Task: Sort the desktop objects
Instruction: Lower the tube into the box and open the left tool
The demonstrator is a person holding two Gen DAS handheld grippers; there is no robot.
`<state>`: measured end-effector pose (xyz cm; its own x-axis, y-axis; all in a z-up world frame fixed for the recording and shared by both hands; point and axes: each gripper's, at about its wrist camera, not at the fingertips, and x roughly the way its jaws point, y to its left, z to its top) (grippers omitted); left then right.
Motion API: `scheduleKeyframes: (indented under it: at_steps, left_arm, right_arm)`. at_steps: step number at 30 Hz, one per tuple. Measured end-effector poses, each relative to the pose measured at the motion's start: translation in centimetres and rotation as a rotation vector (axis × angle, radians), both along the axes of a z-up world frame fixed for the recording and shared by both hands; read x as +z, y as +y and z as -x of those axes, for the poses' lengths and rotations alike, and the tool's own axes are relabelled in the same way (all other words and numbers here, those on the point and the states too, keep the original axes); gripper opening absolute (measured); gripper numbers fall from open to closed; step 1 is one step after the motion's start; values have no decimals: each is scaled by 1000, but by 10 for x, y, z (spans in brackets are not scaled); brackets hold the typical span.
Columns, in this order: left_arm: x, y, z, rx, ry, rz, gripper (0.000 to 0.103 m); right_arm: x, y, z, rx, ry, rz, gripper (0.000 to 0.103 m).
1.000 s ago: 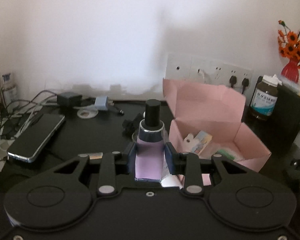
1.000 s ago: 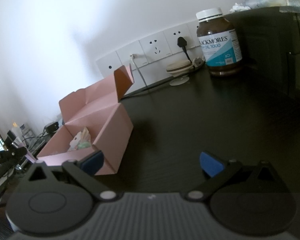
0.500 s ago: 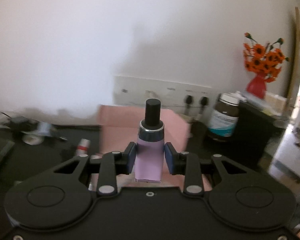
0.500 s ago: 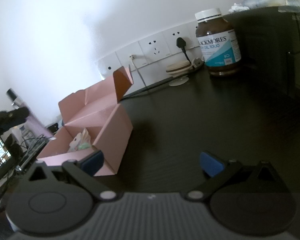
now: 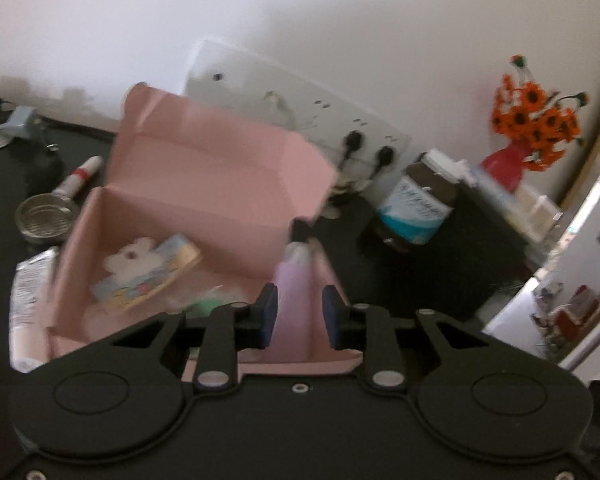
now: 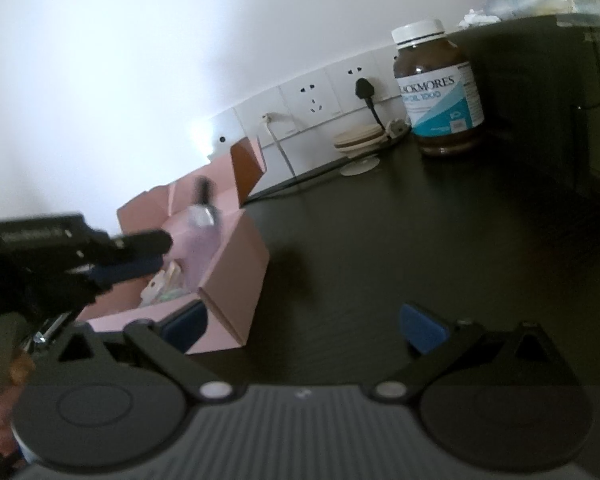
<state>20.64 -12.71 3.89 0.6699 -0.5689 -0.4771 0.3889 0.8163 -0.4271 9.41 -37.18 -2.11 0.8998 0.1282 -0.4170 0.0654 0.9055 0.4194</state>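
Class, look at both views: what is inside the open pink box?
Inside the pink box: a small illustrated packet, something green, and the purple bottle. The left tool hides the floor nearest it.

Black desk [image 6: 440, 240], running back to a white wall with sockets. On it: open pink box [image 5: 204, 200] toward the left, brown jar [image 6: 438, 88] at the back right, flat round beige thing [image 6: 360, 138] beside the jar. Left of the box: metal strainer [image 5: 46, 216], red-banded tube [image 5: 80, 178], flat packet [image 5: 28, 292] against the box wall.
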Motion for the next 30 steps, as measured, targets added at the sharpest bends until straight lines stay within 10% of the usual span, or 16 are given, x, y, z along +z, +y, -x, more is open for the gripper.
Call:
scheduleKeyframes:
  at_steps: [15,22,30]
  left_arm:
    - [13,57,7,92,-139,-123,27]
    - [5,120,13,224,-201,-154,86]
    - [1,117,12,202,-263,-193,101]
  right_arm:
    - [-1,-1,-1,-3,2,-8,102]
    - [-2,-2,0,-2,1,-14,102]
    - [-3,-5,-5,5,31,-37,102]
